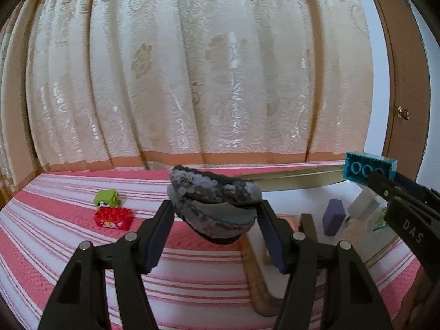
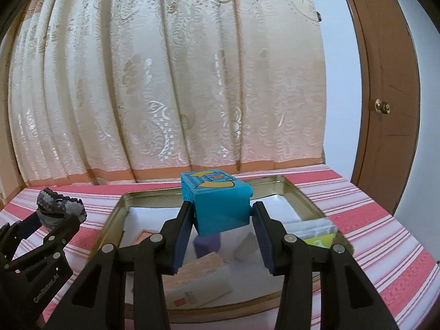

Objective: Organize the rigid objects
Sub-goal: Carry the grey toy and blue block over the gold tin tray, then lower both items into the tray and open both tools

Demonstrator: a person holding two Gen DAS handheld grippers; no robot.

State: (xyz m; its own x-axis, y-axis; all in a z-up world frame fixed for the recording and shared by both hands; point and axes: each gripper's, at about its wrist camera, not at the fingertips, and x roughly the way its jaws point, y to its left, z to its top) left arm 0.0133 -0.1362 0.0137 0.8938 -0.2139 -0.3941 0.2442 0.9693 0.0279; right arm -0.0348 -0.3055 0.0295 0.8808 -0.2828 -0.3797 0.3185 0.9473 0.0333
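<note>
Holding two things right now, one per hand. Your left gripper (image 1: 216, 214) is clamped on one grey-black sequined piece (image 1: 214, 203), lifted clear of the bedspread. Your right gripper (image 2: 221, 214) is clamped on one blue toy brick (image 2: 220, 203), printed face up, hanging above the tray.

Below and just beyond your right fingers: one metal tray (image 2: 121, 214) with a gold rim. In it you have one purple block (image 2: 206, 243), one pale pink slab (image 2: 209, 264), one white card with a red mark (image 2: 198, 294), one whitish block (image 2: 244, 247), one clear wrapped piece (image 2: 310, 227) and one yellow-green item (image 2: 320, 240); details on the last three are too blurred to call.

From the left wrist view, the tray sits to the right of your left gripper, and the right gripper with the brick comes in from the far right edge. Ahead and to the left of your left gripper: two loose toy bricks on the bedspread, one red (image 1: 112, 217) and one green (image 1: 107, 198), touching each other, the green one behind.

Surface: one pink-and-white striped bedspread (image 1: 68, 236), woven texture. Past it: one cream patterned curtain (image 1: 192, 68) with an orange band at the hem, hanging down to the far edge. To the far right: pale wall and one brown wooden door (image 2: 390, 82) with one round brass knob (image 2: 382, 106).
</note>
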